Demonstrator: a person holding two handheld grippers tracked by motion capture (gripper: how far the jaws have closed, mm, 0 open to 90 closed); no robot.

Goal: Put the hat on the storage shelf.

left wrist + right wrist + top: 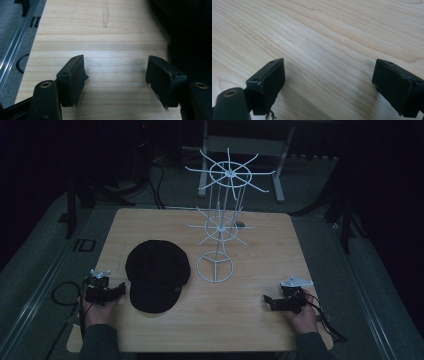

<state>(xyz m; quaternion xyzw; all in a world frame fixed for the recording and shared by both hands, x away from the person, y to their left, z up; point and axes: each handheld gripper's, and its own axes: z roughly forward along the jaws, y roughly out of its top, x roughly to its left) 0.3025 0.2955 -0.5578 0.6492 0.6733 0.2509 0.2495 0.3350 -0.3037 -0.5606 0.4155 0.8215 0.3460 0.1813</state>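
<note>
The wooden table carried 3 kinds of things. Largest was the white wire rack, a tall stand with 2 tiers of spokes and a ring base, standing at about 12 o'clock from the table's middle. Next was the black cap, lying flat just left of the rack's base, its brim pointing toward 6 o'clock, so its long axis ran from 12 to 6.

Smallest were the 2 grippers. The left gripper rested at the near left edge, released, jaws wide with bare wood between them; the cap lay just beside it at 3 o'clock, dark at the right edge of the left gripper view. The right gripper was likewise released and well apart from the cap, so the left hand looked better placed to take it.
</note>
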